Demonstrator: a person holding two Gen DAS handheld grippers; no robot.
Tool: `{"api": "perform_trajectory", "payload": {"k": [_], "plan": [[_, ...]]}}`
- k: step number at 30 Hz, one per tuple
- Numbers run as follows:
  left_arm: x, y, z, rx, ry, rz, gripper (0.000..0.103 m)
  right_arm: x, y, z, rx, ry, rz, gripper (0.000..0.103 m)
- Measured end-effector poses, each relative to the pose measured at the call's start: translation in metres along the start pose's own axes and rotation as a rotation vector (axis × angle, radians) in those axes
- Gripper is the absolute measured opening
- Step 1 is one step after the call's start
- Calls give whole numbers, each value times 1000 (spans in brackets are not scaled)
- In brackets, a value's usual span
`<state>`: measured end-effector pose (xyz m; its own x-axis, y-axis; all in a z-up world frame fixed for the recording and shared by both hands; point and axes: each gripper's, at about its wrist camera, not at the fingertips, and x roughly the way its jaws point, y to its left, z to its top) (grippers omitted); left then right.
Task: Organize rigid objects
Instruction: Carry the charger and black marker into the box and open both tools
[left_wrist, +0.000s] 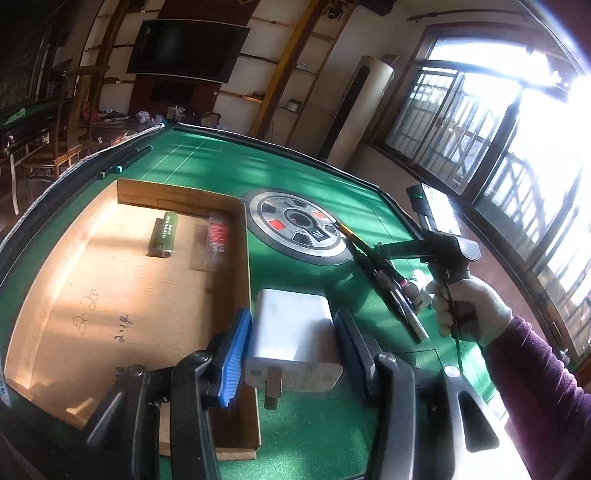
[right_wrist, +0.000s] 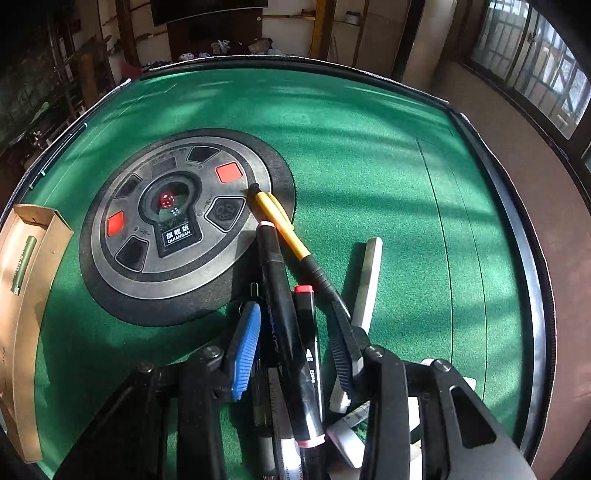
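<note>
The left gripper (left_wrist: 291, 341) has its jaws clamped on a white rectangular plastic charger plug (left_wrist: 293, 338), the blue ribbed pad (left_wrist: 232, 356) pressing one flat side and the dark pad the other, metal prongs pointing back toward the camera. The plug hangs just above the near right wall of the shallow brown cardboard box (left_wrist: 248, 280), not yet over the box floor. Inside the box, well beyond the plug, lie an olive-green cylindrical lighter (left_wrist: 162, 236) and, beside it nearer the wall, a clear flat packet with a red label (left_wrist: 218, 236).

To finish this step well, I judge the plug should be carried clear over the wall, lowered flat onto bare cardboard short of the lighter, and only then released.

The right gripper (right_wrist: 295, 334) reaches into a bundle of pens to the right of the box, on the green felt bench (right_wrist: 369, 147). Its jaws stand either side of two black marker pens (right_wrist: 291, 332); whether the pads already press on them I cannot tell. A yellow-and-black pen (right_wrist: 284, 225) lies just past the markers, its tip on the round grey dial plate (right_wrist: 173, 210).
</note>
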<state>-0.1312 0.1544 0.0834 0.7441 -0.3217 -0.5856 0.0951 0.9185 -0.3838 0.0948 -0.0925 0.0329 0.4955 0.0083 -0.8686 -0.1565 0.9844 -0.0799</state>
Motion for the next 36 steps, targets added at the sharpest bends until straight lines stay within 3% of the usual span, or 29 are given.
{"api": "perform_trajectory", "payload": {"k": [1, 5, 9, 14, 17, 23, 29, 36], "plan": [[-2, 5, 1, -7, -6, 5, 49, 2, 0, 1, 3, -14, 5, 34], [-2, 25, 4, -45, -20, 24, 49, 4, -4, 4, 49, -11, 29, 14], [-5, 39, 4, -76, -29, 45, 49, -8, -17, -3, 117, -15, 117, 14], [-16, 56, 13, -93, -56, 80, 49, -42, -35, -14, 238, -67, 308, 14], [-17, 69, 27, -90, -52, 107, 49, -66, -25, -17, 266, -89, 435, 14], [17, 98, 66, -84, 11, 169, 49, -86, 48, -11, 234, -49, 631, 14], [69, 126, 92, -96, 89, 211, 50, -63, 147, 3, 214, 43, 703, 14], [112, 151, 103, -133, 137, 234, 50, -29, 229, 22, 163, 111, 612, 14]]}}
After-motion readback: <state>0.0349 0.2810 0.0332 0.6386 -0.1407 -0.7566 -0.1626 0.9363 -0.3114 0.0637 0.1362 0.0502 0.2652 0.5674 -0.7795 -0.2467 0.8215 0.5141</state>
